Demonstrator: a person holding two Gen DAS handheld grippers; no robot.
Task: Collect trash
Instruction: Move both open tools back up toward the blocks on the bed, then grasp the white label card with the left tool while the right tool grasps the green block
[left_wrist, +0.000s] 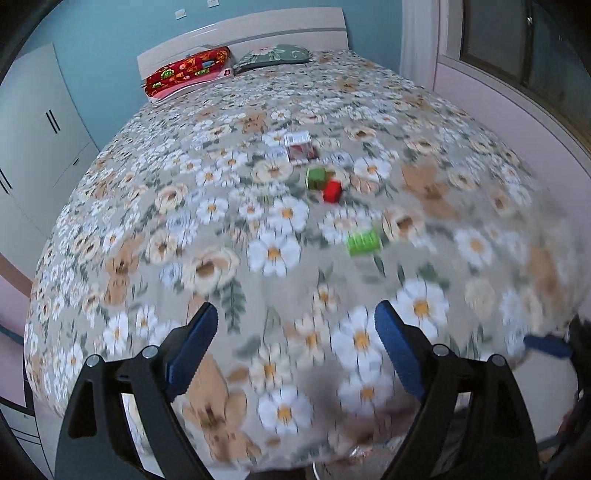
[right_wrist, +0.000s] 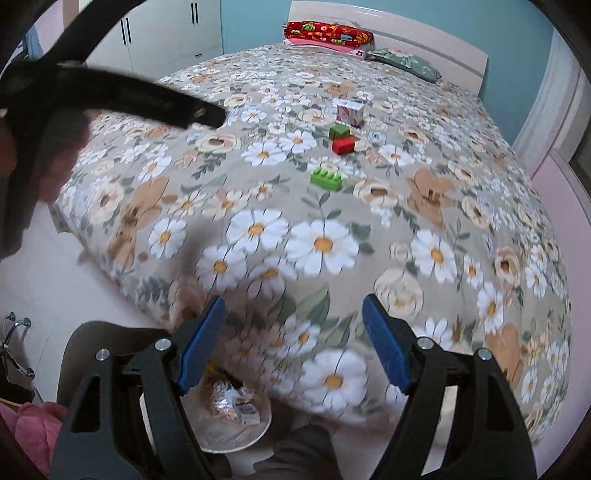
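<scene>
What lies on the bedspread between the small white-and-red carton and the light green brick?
Two blocks, a dark green block and a red block touching it, lie between carton and light green brick; clearest in the right wrist view.

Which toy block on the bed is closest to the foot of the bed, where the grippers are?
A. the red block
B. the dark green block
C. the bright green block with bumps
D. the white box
C: the bright green block with bumps lies nearest; the red block, dark green block and white box sit farther up the bed.
</scene>
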